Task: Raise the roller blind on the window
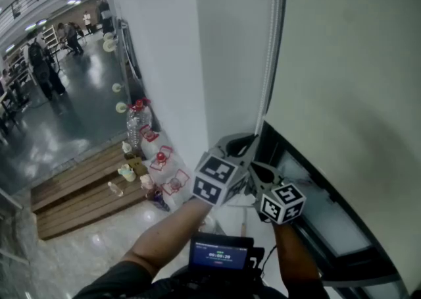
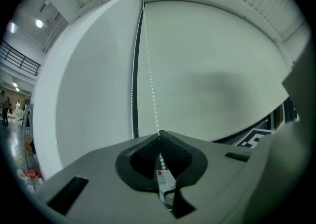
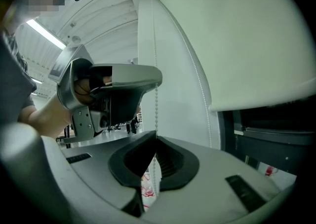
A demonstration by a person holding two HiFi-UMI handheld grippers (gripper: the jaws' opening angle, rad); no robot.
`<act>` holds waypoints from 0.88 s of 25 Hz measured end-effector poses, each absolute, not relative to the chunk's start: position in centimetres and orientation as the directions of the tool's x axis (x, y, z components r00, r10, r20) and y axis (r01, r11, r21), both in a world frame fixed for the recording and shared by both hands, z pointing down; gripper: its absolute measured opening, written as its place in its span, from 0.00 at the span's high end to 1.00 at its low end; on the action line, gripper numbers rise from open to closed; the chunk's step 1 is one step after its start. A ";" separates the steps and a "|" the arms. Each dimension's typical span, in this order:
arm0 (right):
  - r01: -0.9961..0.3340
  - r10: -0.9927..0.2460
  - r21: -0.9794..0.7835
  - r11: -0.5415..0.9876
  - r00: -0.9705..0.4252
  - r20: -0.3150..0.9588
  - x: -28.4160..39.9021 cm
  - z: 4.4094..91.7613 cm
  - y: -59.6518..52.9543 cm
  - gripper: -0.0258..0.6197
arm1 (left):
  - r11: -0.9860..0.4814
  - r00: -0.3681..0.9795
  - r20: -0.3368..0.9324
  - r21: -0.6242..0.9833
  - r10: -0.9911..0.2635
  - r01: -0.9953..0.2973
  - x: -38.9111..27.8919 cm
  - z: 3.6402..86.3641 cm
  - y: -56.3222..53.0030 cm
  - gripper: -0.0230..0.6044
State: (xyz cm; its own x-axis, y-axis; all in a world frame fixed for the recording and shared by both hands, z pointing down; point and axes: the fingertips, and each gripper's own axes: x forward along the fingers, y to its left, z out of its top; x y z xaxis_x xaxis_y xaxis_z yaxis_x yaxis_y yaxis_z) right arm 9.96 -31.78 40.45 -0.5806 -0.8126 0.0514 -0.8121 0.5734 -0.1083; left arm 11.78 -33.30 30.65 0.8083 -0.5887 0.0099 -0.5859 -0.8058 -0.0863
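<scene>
Right gripper (image 3: pixel 156 138): jaws closed on the bead chain (image 3: pixel 156 114).
I see the chain pinched at my jaw tips and running straight up to the left gripper (image 3: pixel 156 82) above; to the right, the roller blind (image 3: pixel 237 35) ends over the dark window frame (image 3: pixel 276 141).

bead chain (image 2: pixel 153 94) — left of roller blind (image 2: pixel 217 65) | left gripper (image 2: pixel 159 135) above right gripper (image 3: pixel 156 137), both on chain
</scene>
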 end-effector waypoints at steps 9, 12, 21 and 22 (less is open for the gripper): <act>-0.822 -0.820 -0.113 0.558 -0.567 0.079 9.7 42.3 -31.6 0.95 | -0.807 0.807 0.038 -0.050 -0.590 -0.588 11.3 32.6 -33.0 0.97; -0.823 -0.818 -0.112 0.557 -0.567 0.095 9.5 42.8 -31.5 0.95 | -0.806 0.805 0.045 -0.050 -0.592 -0.590 11.2 32.8 -33.0 0.97; -0.820 -0.807 -0.115 0.561 -0.573 0.143 9.2 44.4 -30.9 0.95 | -0.810 0.807 0.065 -0.026 -0.587 -0.586 10.5 34.3 -32.6 0.97; -0.830 -0.816 -0.090 0.551 -0.558 0.149 9.5 44.3 -30.9 0.95 | -0.810 0.808 0.065 -0.022 -0.585 -0.585 10.2 34.3 -32.6 0.97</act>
